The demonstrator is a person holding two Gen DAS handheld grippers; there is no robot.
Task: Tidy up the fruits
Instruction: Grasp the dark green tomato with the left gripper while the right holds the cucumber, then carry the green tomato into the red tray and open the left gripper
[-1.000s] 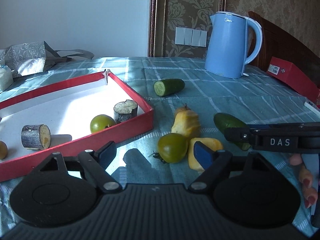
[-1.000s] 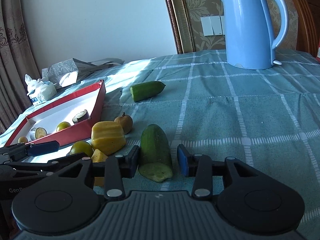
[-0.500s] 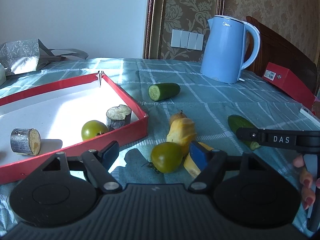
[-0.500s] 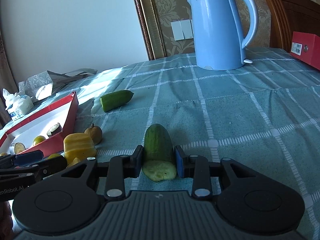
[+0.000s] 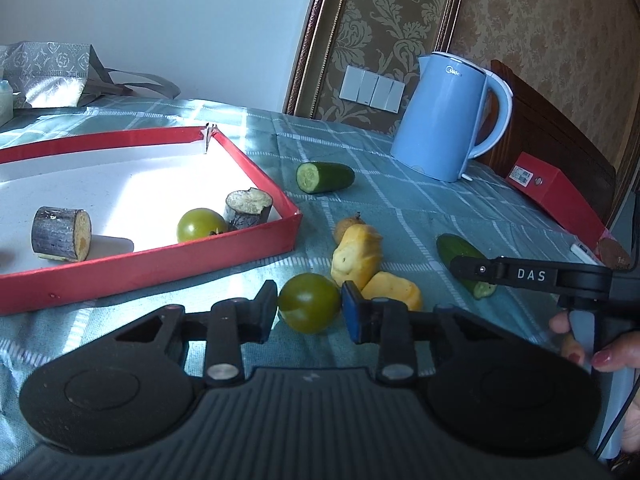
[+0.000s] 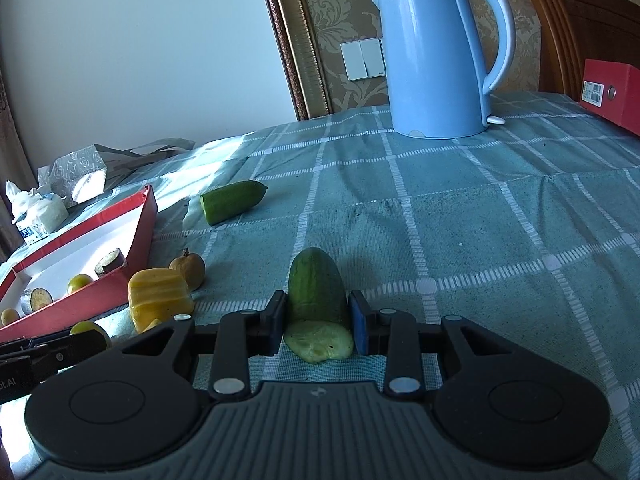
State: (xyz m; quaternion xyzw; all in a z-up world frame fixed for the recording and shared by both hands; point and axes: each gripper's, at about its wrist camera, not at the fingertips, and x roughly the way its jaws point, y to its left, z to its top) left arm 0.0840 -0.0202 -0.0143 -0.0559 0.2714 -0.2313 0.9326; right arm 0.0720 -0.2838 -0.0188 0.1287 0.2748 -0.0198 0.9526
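Observation:
My left gripper (image 5: 310, 308) is shut on a green tomato (image 5: 309, 302) that rests on the tablecloth, just right of the red tray (image 5: 168, 258). My right gripper (image 6: 319, 322) is shut on a cucumber half (image 6: 318, 292), cut end towards me; it also shows in the left wrist view (image 5: 454, 248). Two yellow fruit pieces (image 5: 358, 256) and a small brown fruit (image 5: 346, 226) lie behind the tomato. Another cucumber half (image 5: 325, 177) lies farther back. The tray holds a green tomato (image 5: 200, 225) and two eggplant pieces (image 5: 61, 233).
A blue kettle (image 6: 438, 52) stands at the back of the table. A red box (image 5: 558, 196) lies at the right edge, by a wooden chair. A tissue box and a patterned bag (image 6: 76, 174) sit behind the tray.
My left gripper has moved forward and shut on the green tomato. My right gripper has shut on the cucumber half and both views have turned a little.

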